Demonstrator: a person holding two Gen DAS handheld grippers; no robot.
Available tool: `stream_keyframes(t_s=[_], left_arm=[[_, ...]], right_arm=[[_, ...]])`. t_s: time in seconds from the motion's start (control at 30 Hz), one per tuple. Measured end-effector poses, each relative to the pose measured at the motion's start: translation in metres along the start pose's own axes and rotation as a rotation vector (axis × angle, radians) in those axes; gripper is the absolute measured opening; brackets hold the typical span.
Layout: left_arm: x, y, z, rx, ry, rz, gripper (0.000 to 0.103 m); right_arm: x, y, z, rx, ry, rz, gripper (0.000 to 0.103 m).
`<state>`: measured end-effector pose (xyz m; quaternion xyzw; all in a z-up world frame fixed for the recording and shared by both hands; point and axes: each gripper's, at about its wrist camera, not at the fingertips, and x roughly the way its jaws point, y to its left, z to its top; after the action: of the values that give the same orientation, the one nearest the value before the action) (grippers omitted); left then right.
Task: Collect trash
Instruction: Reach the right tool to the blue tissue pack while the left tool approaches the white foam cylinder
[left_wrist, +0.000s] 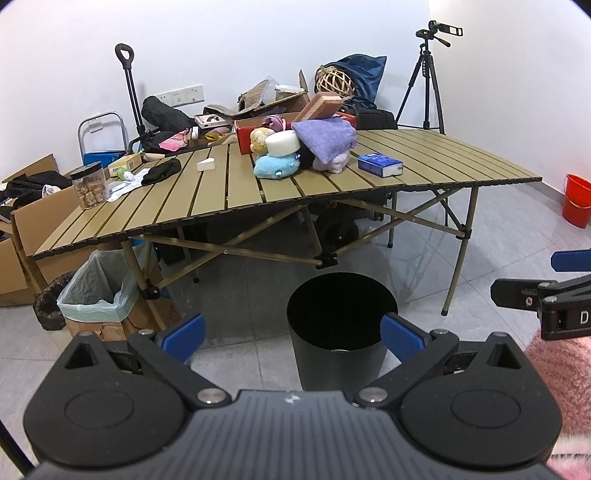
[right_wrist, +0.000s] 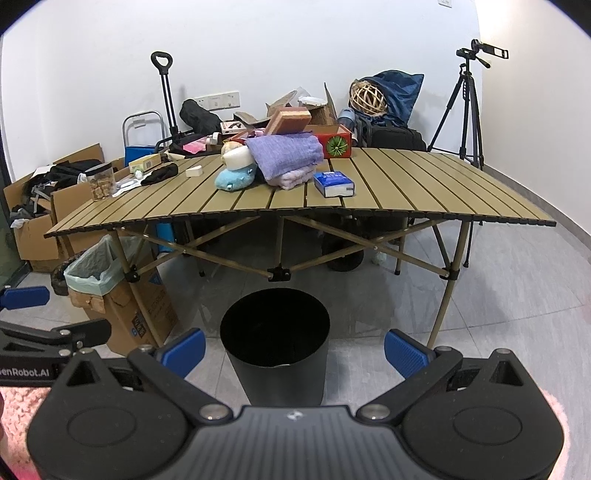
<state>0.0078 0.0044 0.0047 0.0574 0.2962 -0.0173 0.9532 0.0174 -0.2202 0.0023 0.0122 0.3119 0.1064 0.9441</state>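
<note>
Currently your main risk is a wrong pick: the slatted table (right_wrist: 406, 184) mixes plush toys (right_wrist: 234, 179), folded cloths (right_wrist: 284, 155) and a tissue pack (right_wrist: 333, 183), so nothing reads clearly as trash. A low swing could also tip the black bin (right_wrist: 275, 343) on the floor below. You hold the left gripper (left_wrist: 291, 332) and right gripper (right_wrist: 293, 347) side by side, level, well back from the table, tongs spread, empty.

Slatted table (right_wrist: 406, 184) ahead w/ purple towel (right_wrist: 284, 151), blue plush (right_wrist: 234, 177), tissue pack (right_wrist: 334, 183), snack jar (right_wrist: 100, 181) far left; tripod (right_wrist: 467, 110) back right; red bucket (left_wrist: 576, 199) far right.
</note>
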Motion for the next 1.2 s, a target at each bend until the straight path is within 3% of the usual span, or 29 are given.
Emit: stream_keyframes(t_s=[0.53,1.2], left_arm=[[0.036,0.017,0.034,-0.048,-0.04,0.024,0.103],[0.099,0.036,0.112,-0.166,-0.145,0.044,0.103]], right_arm=[[0.04,0.002,0.025,-0.006,-0.023,0.013,0.103],[0.105,-0.012,0.083,0.04,-0.125,-0.008,0.103]])
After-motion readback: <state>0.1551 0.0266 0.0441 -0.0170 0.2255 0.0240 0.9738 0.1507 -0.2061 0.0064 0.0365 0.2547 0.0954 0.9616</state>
